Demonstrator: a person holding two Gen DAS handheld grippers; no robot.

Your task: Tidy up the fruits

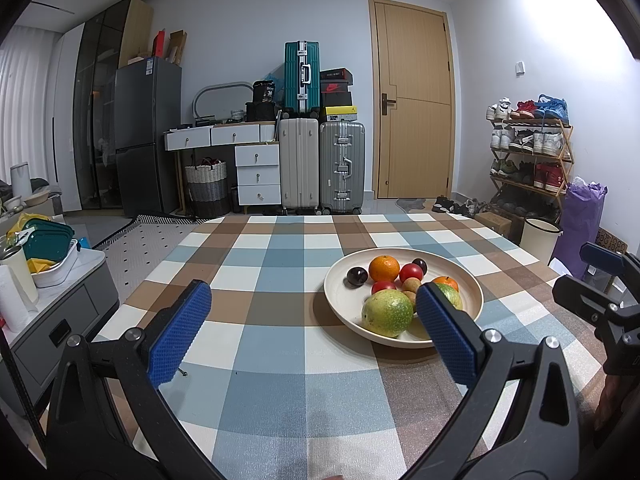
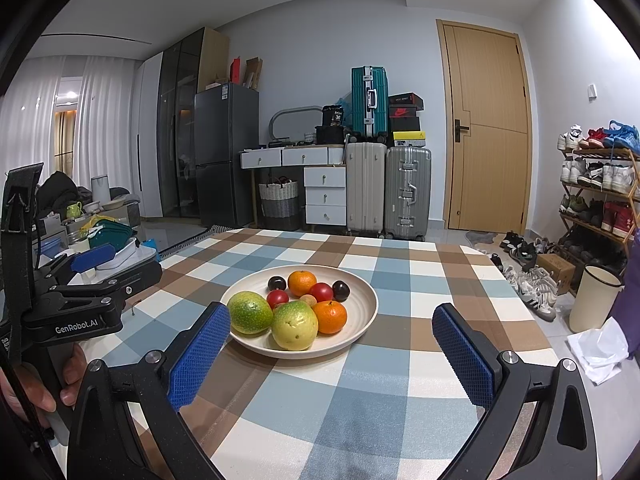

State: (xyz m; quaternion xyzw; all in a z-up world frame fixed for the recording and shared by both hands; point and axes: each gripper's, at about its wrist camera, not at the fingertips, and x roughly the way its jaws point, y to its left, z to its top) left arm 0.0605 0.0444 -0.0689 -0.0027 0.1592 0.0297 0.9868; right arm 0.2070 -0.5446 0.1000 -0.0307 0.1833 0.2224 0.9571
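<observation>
Fruits are gathered in a cream plate (image 2: pixel 370 300) that rests on the bench (image 2: pixel 360 392), which is covered by a blue, brown and white checked cloth. Nearest the front rim lie two large green-yellow fruits: one (image 2: pixel 295 325) at the middle and one (image 2: pixel 250 313) to its left, touching each other. An orange (image 2: pixel 330 317) sits just beside the middle fruit on its right; a second orange (image 2: pixel 302 283) lies toward the back of the plate. Between them are two red fruits (image 2: pixel 321 291) (image 2: pixel 277 298), a small pale fruit (image 2: pixel 308 300), and two dark plums (image 2: pixel 276 283) (image 2: pixel 341 290), one on each side of the rear orange. The left hand-held gripper (image 1: pixel 314 306) hovers above the bench with its blue-padded fingers (image 1: pixel 180 330) spread wide and nothing between them; its right finger overlaps the plate's front edge in the left wrist view. The right hand-held gripper (image 2: pixel 330 330) is likewise released and empty, its left finger (image 2: pixel 200 354) just beside the plate's near rim. Beyond the bench stand suitcases (image 2: pixel 388 192), a white drawer unit (image 2: pixel 325 196), a wooden door (image 2: pixel 486 132) and a shoe rack (image 2: pixel 600 192).
</observation>
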